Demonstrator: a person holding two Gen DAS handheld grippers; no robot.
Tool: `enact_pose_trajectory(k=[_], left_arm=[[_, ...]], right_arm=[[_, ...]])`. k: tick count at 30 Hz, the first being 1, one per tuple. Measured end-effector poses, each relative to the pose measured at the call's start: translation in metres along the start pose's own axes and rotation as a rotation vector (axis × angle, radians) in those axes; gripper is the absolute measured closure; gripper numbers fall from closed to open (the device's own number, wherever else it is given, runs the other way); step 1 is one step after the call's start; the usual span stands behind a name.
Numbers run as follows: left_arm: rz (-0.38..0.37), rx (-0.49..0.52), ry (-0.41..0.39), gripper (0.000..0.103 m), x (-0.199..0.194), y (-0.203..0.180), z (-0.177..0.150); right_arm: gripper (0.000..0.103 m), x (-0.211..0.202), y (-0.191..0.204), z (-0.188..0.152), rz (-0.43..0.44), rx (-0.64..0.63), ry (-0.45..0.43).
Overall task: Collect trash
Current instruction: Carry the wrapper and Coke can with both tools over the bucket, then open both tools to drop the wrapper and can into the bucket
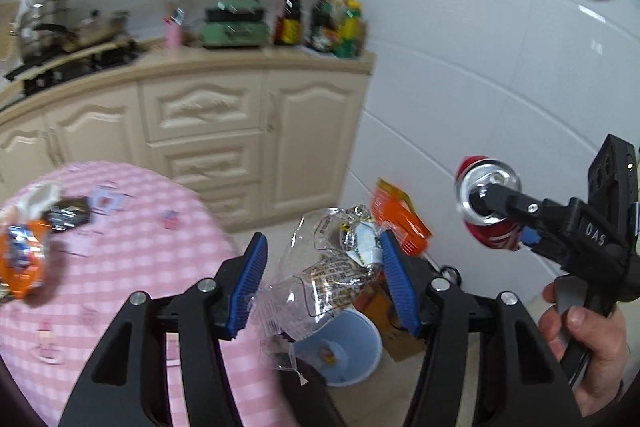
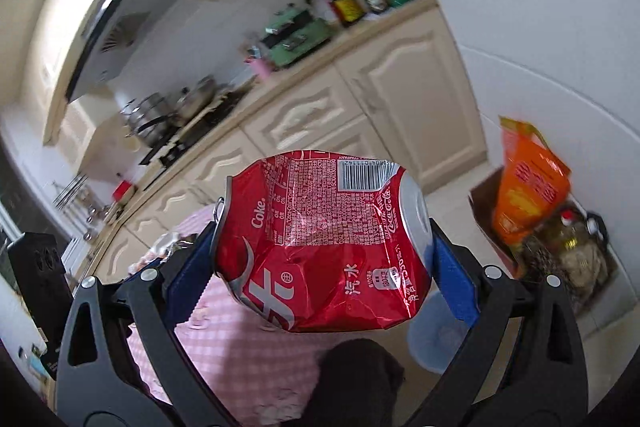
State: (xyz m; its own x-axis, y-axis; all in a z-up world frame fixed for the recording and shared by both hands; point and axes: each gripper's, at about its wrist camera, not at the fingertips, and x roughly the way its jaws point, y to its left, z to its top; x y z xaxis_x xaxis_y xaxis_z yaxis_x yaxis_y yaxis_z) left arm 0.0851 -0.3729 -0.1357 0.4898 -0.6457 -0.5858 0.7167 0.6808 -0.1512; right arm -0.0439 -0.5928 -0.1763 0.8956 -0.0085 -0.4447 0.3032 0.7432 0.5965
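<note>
A dented red Coke can (image 2: 320, 243) is clamped end to end between the right gripper (image 2: 320, 259) pads, held in the air. A clear plastic wrapper (image 1: 320, 283) lies between the spread, released jaws of the left gripper (image 1: 324, 279), above a light blue bin (image 1: 344, 347). Small scraps are seen at the bin bottom. An orange wrapper (image 1: 20, 259) is left on the pink checked table (image 1: 132, 259)
</note>
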Motion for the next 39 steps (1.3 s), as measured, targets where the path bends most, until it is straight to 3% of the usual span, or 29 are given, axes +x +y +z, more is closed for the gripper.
enact_pose_trajectory(k=[5,10,18,26,31,39], left_arm=[[-0.021,0.043,0.129,0.046,0.064,-0.030,-0.016],[-0.014,0.080,0.316,0.046,0.141,-0.051,-0.048],[0.030,0.110,0.510,0.046,0.222,-0.050,-0.093],[0.041,0.137,0.623,0.044,0.272,-0.044,-0.121],[0.090,0.167,0.674,0.016,0.289,-0.043,-0.135],[0.094,0.149,0.669,0.016,0.284,-0.041,-0.134]], right_arm=[[0.009,0.030,-0.057,-0.018,-0.054,0.114,0.077],[0.009,0.069,-0.115,-0.047,-0.087,0.259,0.175],[0.009,0.131,-0.175,-0.093,-0.120,0.423,0.326],[0.008,0.184,-0.204,-0.121,-0.153,0.516,0.444],[0.006,0.195,-0.211,-0.129,-0.173,0.545,0.474],[0.006,0.180,-0.206,-0.121,-0.195,0.513,0.430]])
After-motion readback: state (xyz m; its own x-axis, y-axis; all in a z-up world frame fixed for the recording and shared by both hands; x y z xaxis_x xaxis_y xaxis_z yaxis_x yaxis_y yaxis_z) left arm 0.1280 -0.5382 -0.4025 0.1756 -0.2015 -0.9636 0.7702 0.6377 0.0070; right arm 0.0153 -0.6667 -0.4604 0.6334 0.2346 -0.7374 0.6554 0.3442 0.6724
